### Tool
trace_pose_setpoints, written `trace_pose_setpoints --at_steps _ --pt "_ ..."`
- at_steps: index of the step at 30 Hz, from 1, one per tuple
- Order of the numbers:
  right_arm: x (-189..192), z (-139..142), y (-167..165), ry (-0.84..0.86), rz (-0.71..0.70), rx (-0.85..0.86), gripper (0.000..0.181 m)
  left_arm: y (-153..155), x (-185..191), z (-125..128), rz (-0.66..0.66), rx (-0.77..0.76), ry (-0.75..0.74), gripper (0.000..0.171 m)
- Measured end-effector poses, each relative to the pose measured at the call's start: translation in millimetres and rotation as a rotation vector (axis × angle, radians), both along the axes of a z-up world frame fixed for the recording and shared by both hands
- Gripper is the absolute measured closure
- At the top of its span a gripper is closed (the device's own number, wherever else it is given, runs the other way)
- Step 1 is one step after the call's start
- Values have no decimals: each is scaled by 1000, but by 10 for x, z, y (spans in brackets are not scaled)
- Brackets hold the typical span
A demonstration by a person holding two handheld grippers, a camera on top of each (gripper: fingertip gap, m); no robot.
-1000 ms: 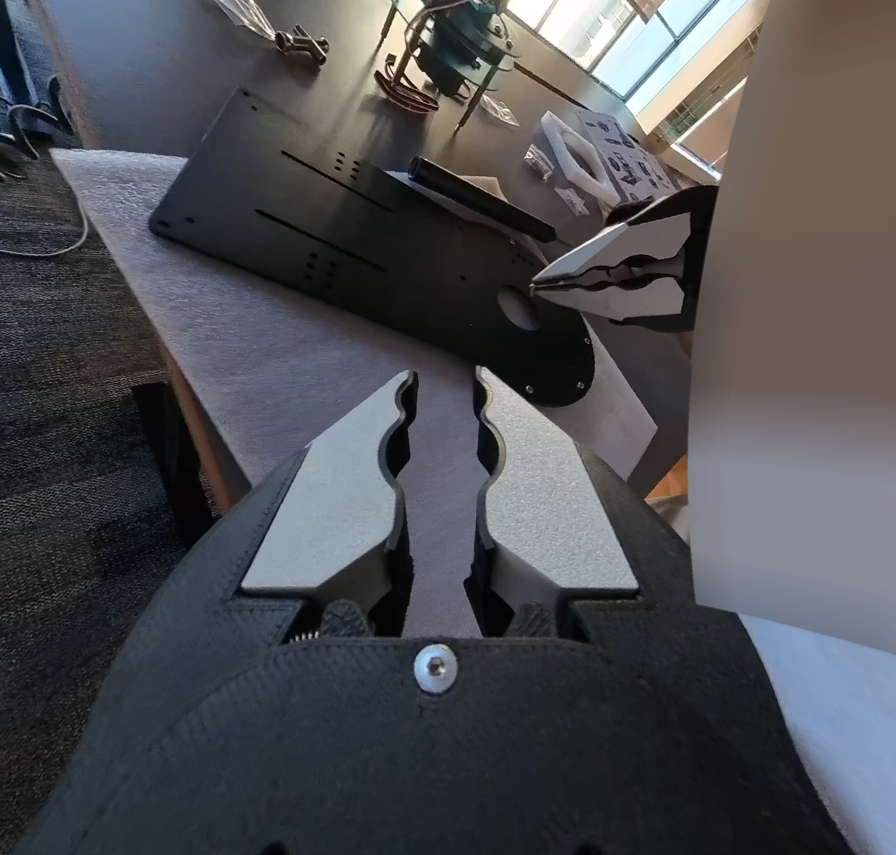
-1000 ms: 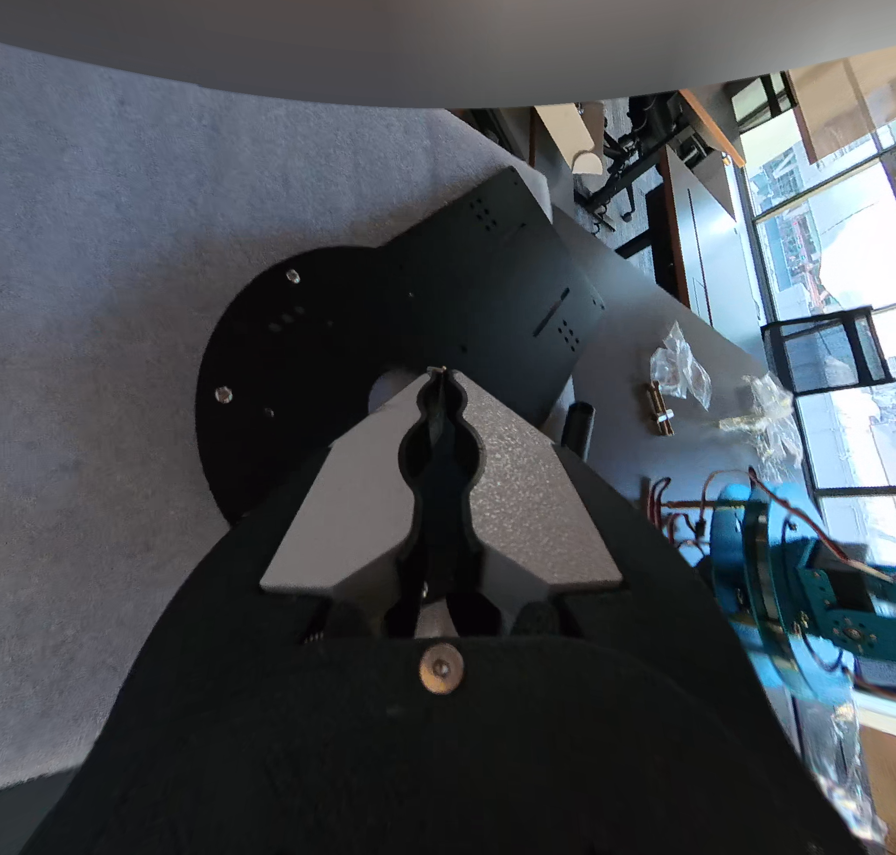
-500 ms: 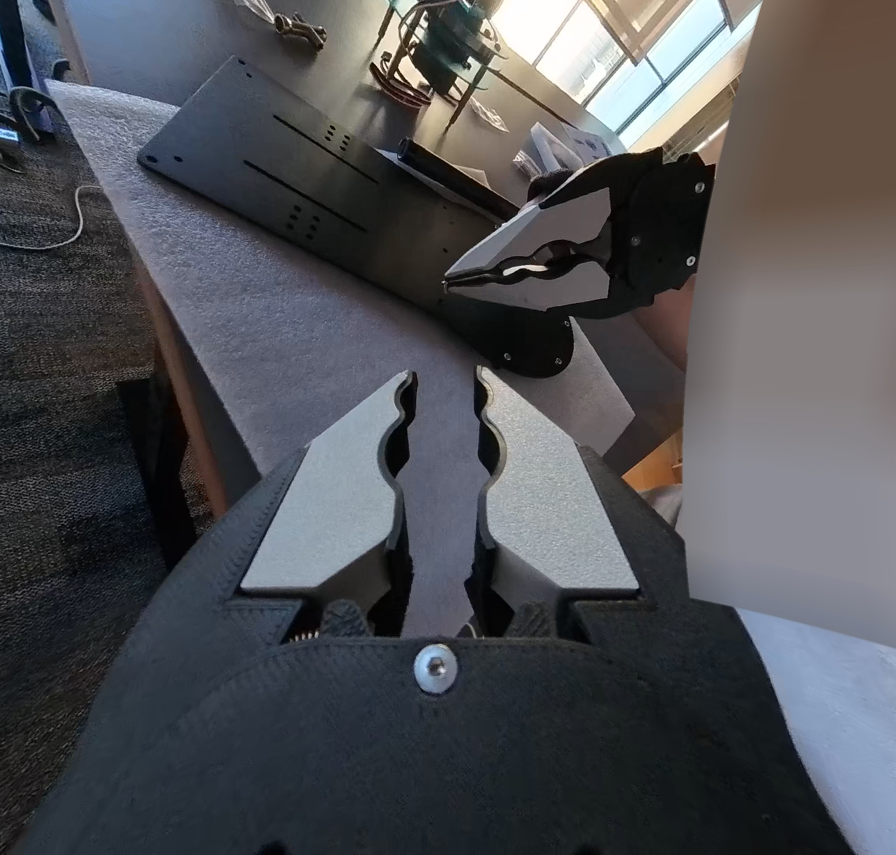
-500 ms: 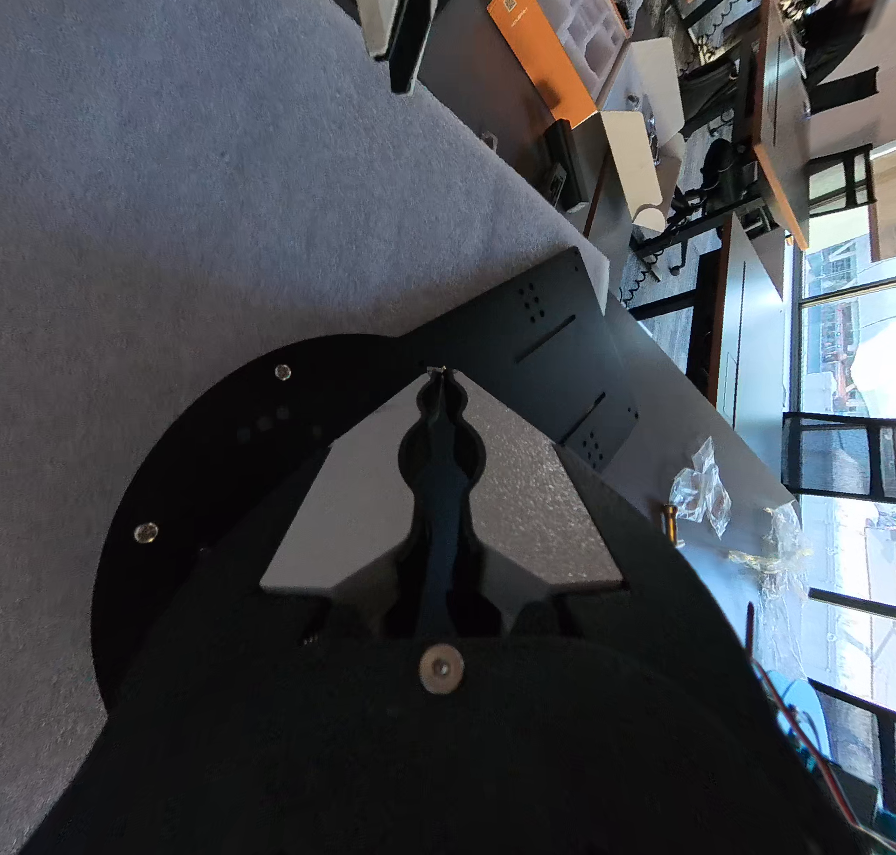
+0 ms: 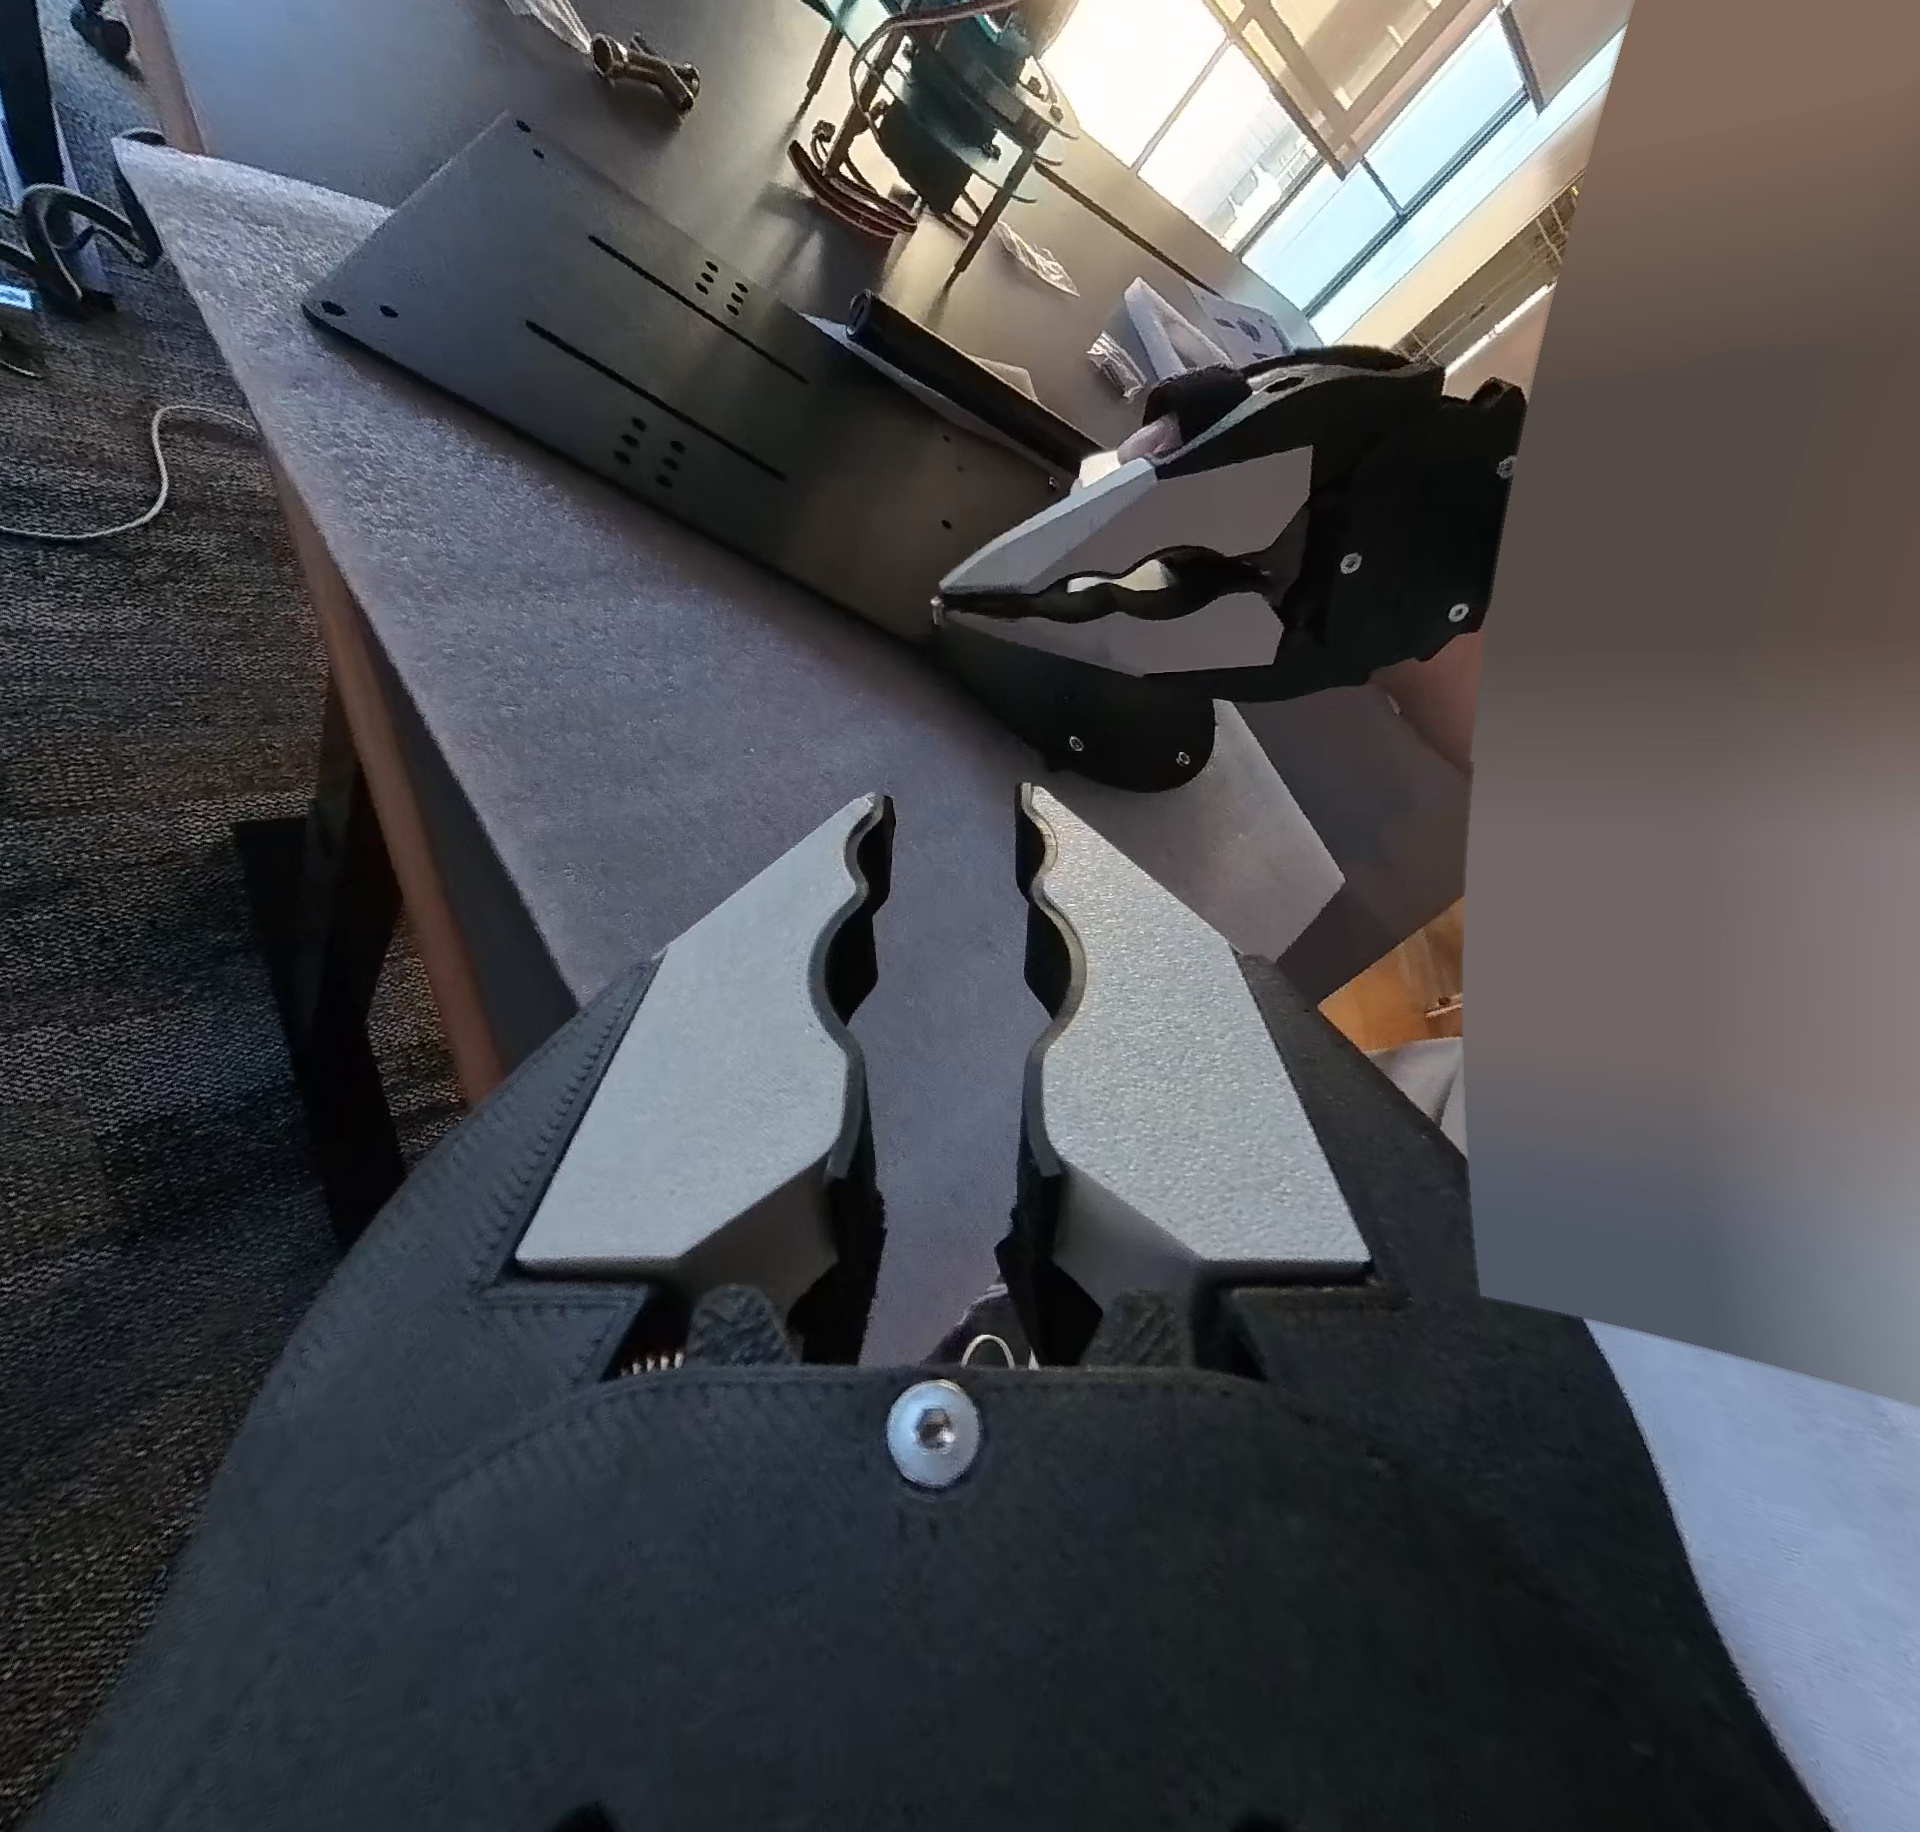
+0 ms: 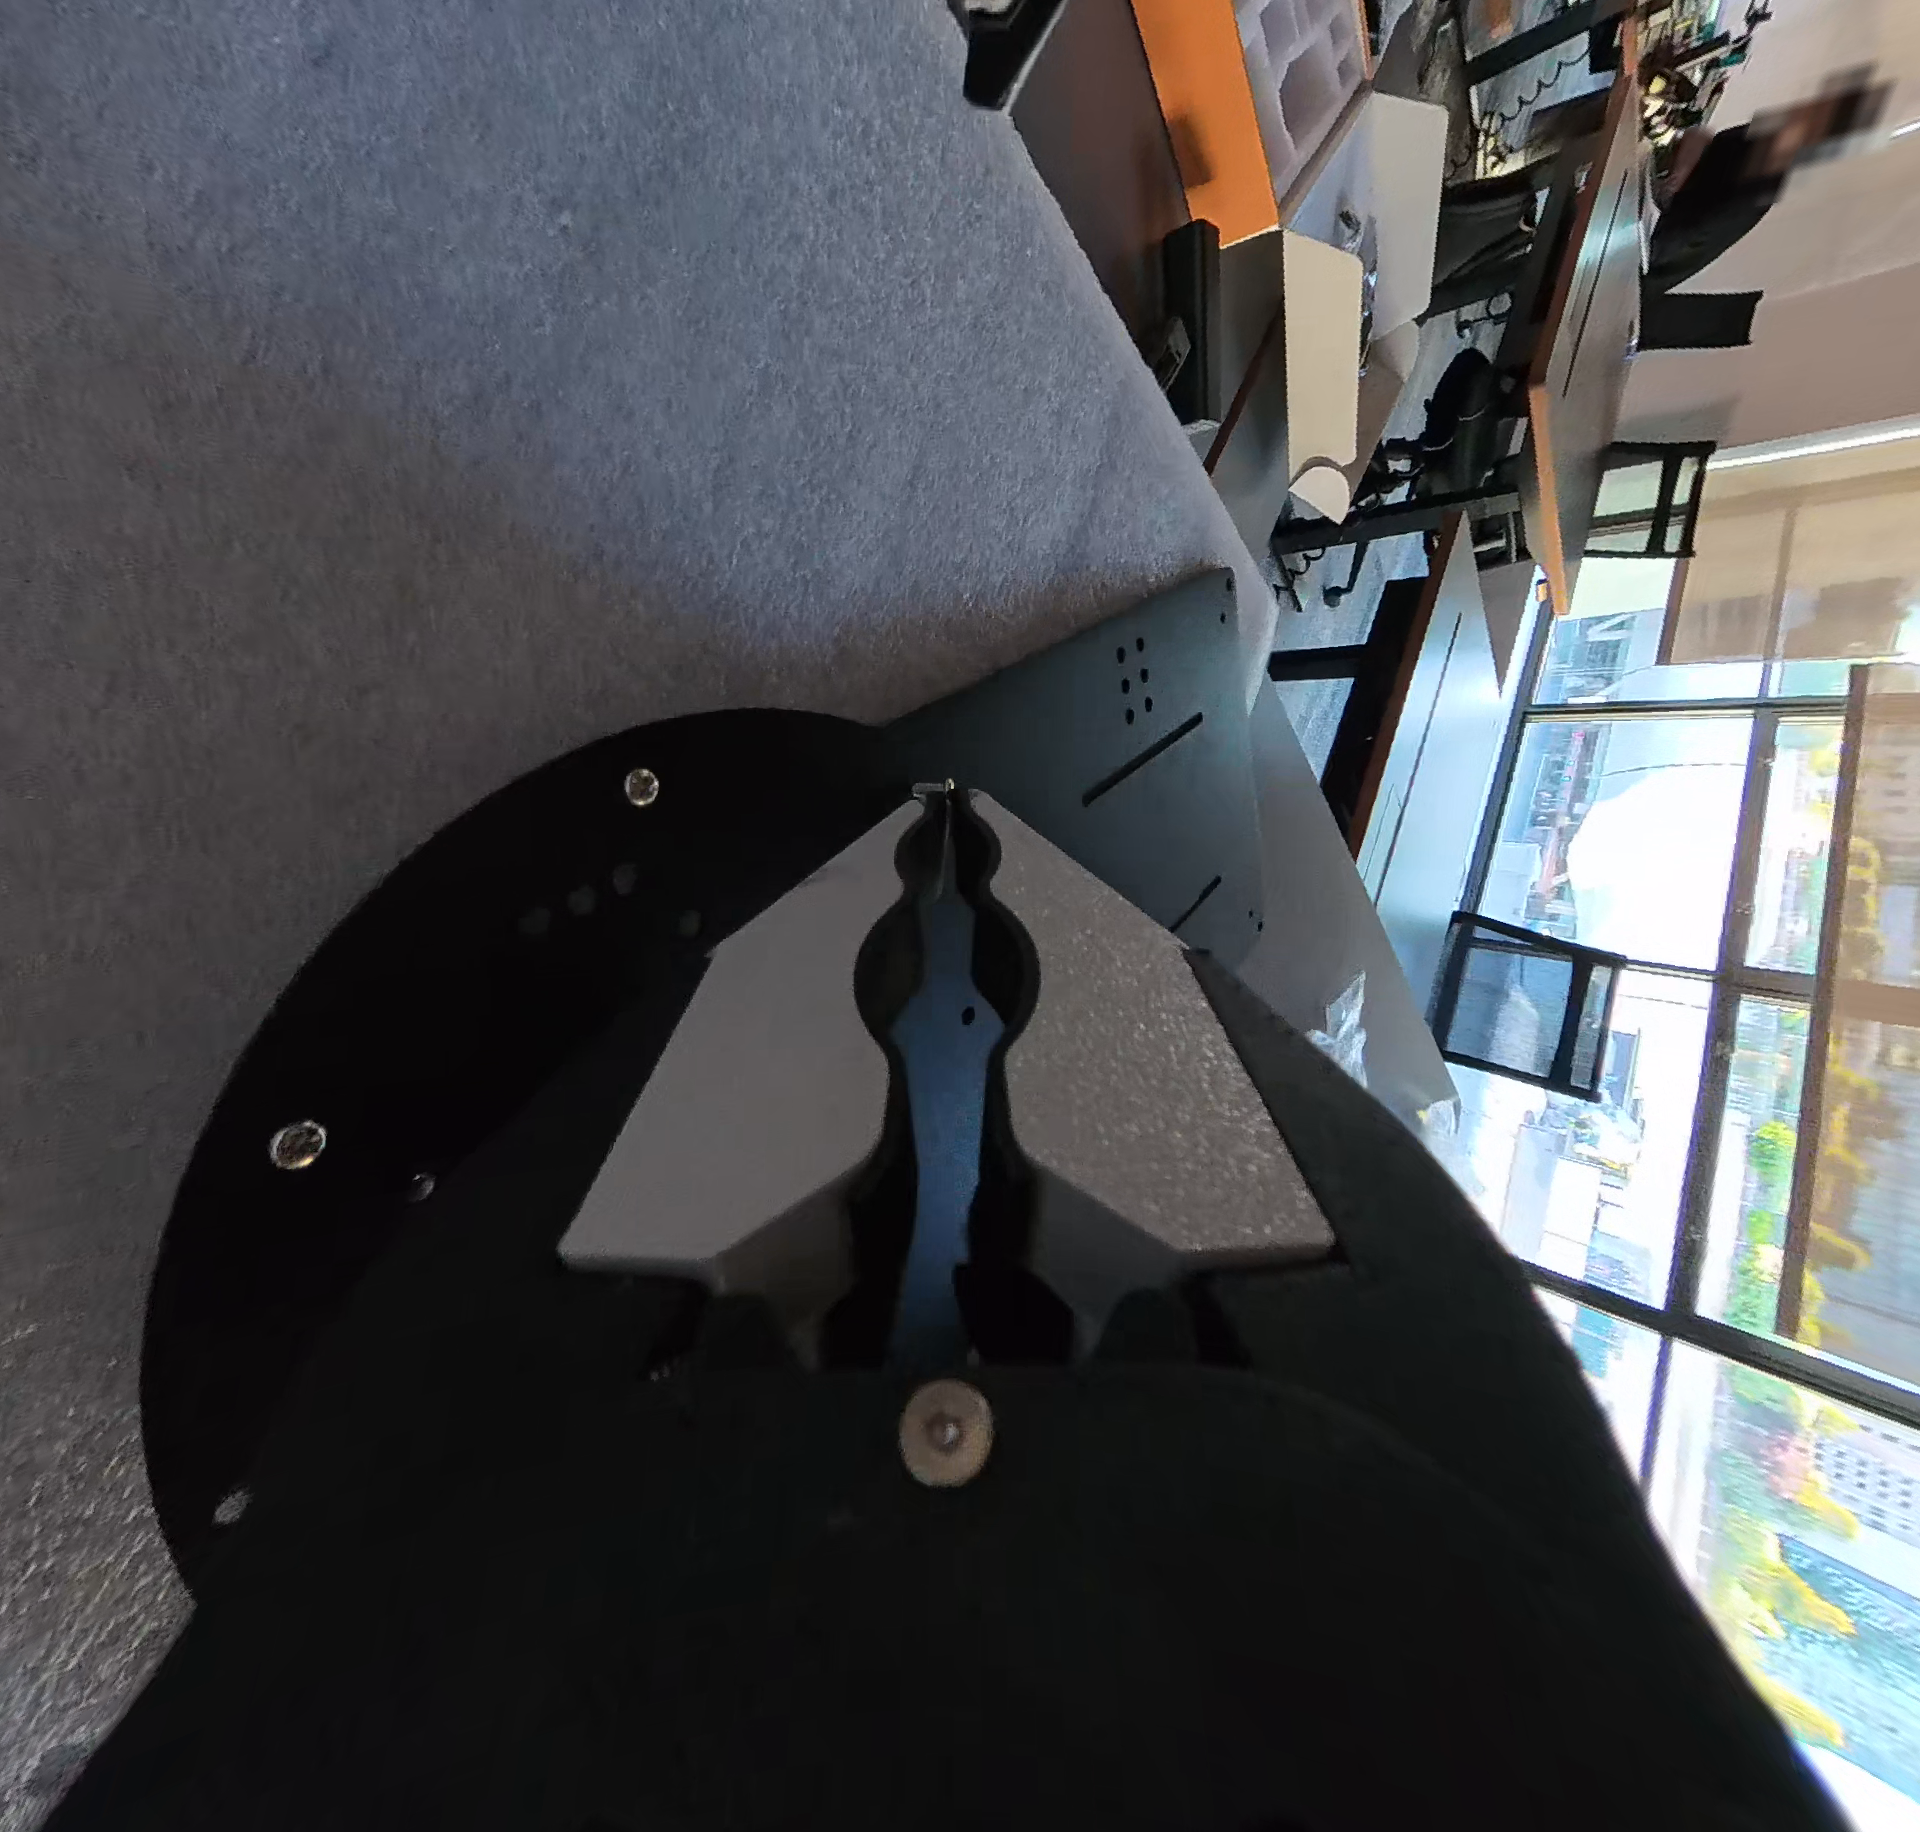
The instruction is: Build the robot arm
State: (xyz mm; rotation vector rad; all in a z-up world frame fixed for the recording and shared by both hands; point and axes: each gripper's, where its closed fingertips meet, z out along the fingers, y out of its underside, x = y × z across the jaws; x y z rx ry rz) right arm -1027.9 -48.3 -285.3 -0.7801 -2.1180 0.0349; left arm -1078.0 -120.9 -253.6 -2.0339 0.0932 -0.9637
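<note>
Hovering over black plate (image 6: 436, 1003), right claw (image 6: 940, 795) pinching small screw (image 6: 933, 791).

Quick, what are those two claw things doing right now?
Left gripper: open, empty, over the grey mat.
Right gripper: shut on a small screw, above the black plate.

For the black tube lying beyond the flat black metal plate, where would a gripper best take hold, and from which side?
Probably across the middle of the black cylindrical tube, coming down from above with one finger on each long side. It lies flat on the tabletop beside the flat black metal plate, so its round sides are exposed, while end-on approaches look crowded.
</note>
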Motion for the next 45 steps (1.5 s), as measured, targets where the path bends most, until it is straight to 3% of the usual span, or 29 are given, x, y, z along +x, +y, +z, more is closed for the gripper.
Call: trace_pose_setpoints --at_steps 15,18,20,22,26,28,32,35,40,45 --pt "23 -21 -80 -12 75 123 181 -103 -23 -20 15 1 -8 150" --pt "22 5 -32 -7 18 75 181 -118 -17 -23 14 0 -10 150" --pt "-7 77 -46 26 -45 -113 181 -128 -16 -20 14 0 -10 150" --pt "-31 132 101 37 -221 -359 181 -140 -16 -20 13 -2 -11 150" --pt "-63 240 110 -11 -514 -1025 165 -179 -10 7 13 -5 -25 150" --pt "-9 199 102 -63 -640 -1172 161 -208 -9 28 9 -5 -35 150" --pt "62 98 78 -87 -784 -1135 163 -266 -78 57 -3 -12 -47 150" --pt "106 171 127 -13 -820 -1029 170 -287 -216 125 24 -3 -17 150" --pt "219 275 171 64 -849 -1027 171 -197 -398 258 134 57 97 148" --pt "218 332 112 78 -818 -969 169 60 -367 365 194 143 281 127"
